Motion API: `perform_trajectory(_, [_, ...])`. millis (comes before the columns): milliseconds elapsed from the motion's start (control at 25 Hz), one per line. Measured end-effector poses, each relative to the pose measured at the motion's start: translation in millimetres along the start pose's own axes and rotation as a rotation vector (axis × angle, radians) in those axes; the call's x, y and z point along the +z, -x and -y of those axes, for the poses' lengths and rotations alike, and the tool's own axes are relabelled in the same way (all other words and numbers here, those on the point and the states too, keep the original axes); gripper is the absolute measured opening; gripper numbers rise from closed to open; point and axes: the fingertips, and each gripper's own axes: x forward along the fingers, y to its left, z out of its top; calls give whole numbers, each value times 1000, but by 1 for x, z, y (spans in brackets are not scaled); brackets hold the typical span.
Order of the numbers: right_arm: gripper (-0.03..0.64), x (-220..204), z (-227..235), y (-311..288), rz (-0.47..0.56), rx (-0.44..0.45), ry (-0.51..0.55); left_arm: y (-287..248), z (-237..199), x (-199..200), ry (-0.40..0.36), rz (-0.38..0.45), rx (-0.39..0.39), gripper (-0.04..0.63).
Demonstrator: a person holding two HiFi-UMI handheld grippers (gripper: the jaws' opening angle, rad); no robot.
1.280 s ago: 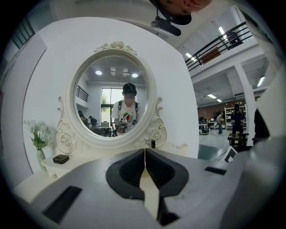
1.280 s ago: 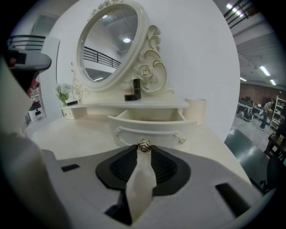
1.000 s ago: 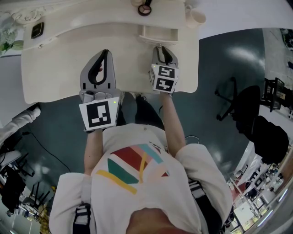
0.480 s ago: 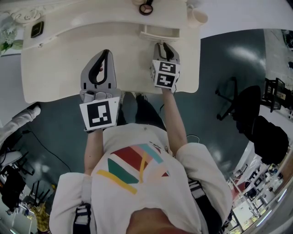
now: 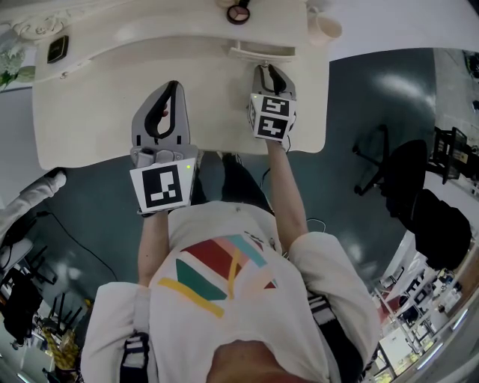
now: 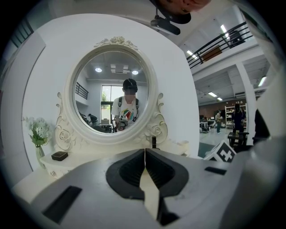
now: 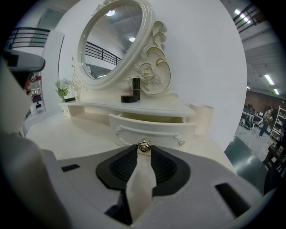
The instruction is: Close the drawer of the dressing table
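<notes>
The cream dressing table has a small drawer under its back shelf, standing only slightly out. In the right gripper view the drawer front shows a narrow gap above it. The drawer's round metal knob sits between the tips of my right gripper, which is shut on it. The head view shows the right gripper right at the drawer front. My left gripper hovers over the tabletop to the left, jaws shut and empty.
An oval mirror rises at the table's back. On the shelf are a black bottle, a round compact, a cream cup, a small black box and a flower vase. A black chair stands on the right.
My right gripper has moved toward the mirror with the knob, and the drawer has slid most of the way in. The left gripper has stayed put.
</notes>
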Motion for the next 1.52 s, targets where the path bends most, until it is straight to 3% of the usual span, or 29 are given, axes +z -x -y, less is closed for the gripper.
perform_trajectory(1520, [84,23,9,-35,11,16,46,-15,-1,-7,8,-20,8,8])
